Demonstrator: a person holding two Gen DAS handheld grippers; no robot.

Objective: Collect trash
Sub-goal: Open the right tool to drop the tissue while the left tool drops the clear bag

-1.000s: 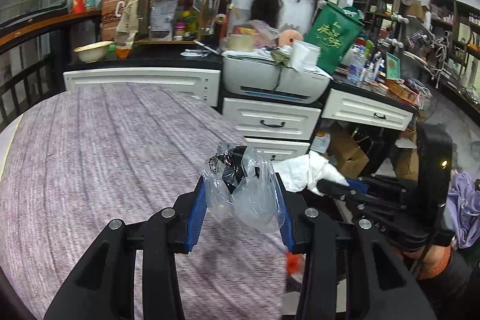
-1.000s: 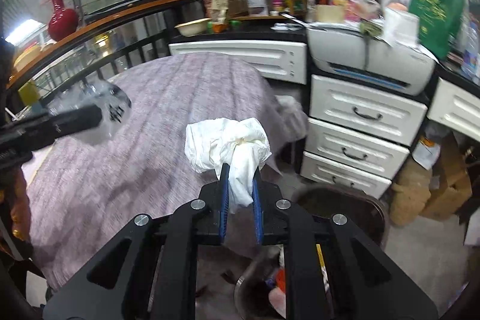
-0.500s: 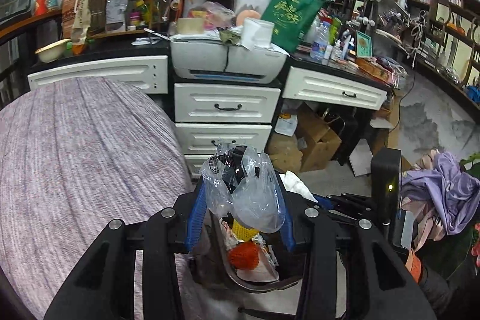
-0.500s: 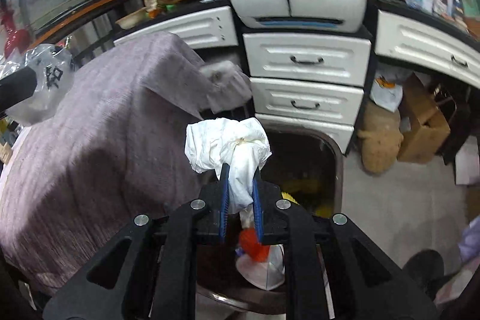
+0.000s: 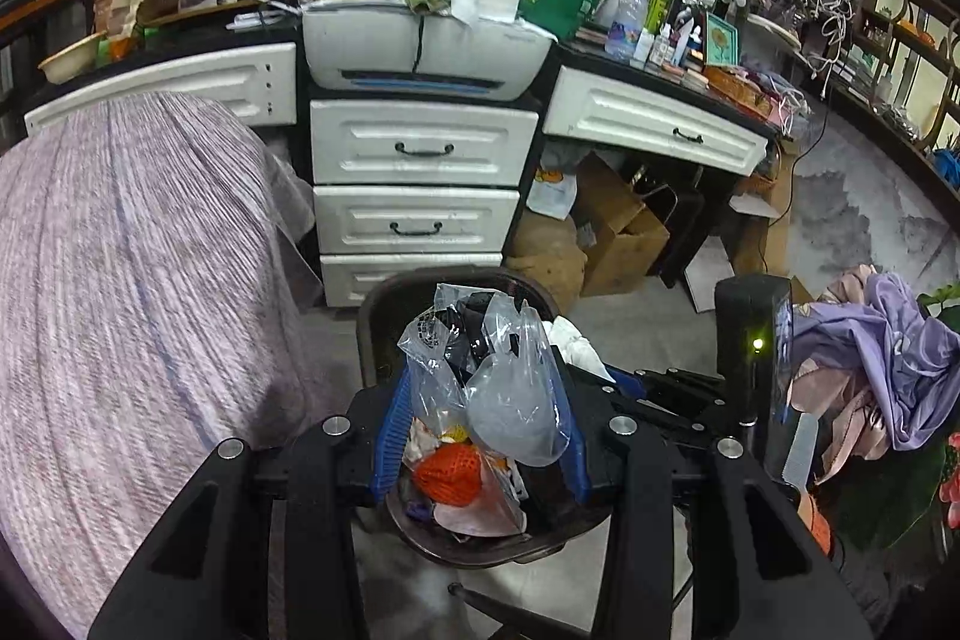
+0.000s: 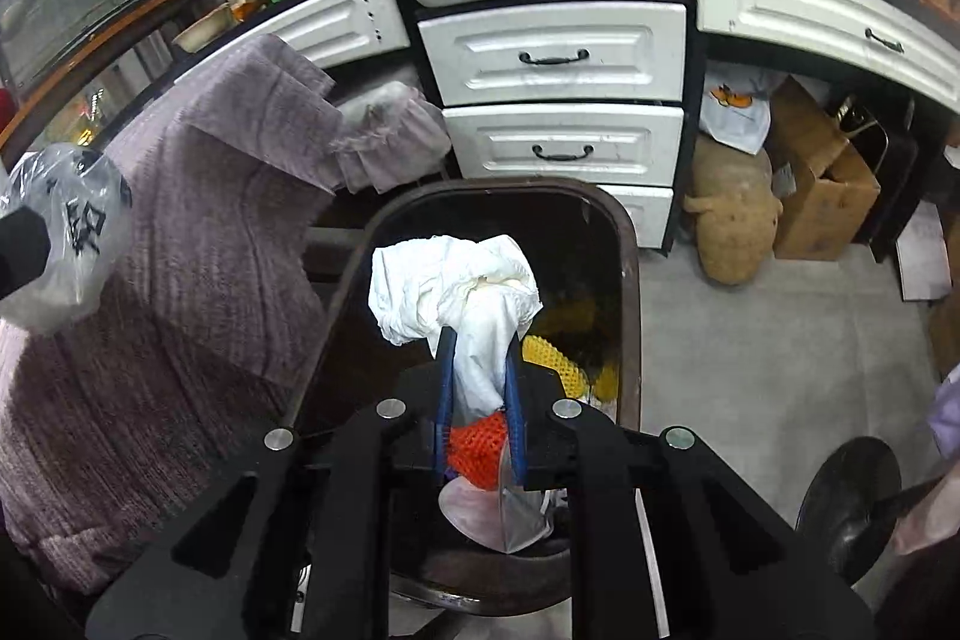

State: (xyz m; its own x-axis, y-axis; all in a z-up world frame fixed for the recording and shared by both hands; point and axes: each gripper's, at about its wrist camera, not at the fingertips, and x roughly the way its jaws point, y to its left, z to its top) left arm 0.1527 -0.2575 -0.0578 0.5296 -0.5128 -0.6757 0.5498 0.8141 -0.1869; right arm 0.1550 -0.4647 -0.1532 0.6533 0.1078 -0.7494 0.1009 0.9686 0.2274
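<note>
My left gripper (image 5: 480, 400) is shut on a crumpled clear plastic bag (image 5: 498, 376) and holds it over a dark trash bin (image 5: 384, 304). My right gripper (image 6: 478, 352) is shut on a wad of white paper (image 6: 444, 280), held over the same bin (image 6: 624, 244). The bin holds orange netting (image 5: 447, 472), yellow netting (image 6: 552, 358) and wrappers. The plastic bag also shows at the left edge of the right wrist view (image 6: 66, 244). The right gripper's body shows at the right of the left wrist view (image 5: 678, 394).
A table with a purple-grey cloth (image 5: 120, 280) lies to the left of the bin. White drawers (image 5: 420, 148) and a printer (image 5: 420, 58) stand behind it. Cardboard boxes (image 5: 618, 226) and a sack (image 6: 732, 214) sit on the floor to the right.
Both grippers have swung from over the table to above the trash bin, still holding the plastic bag and the white paper.
</note>
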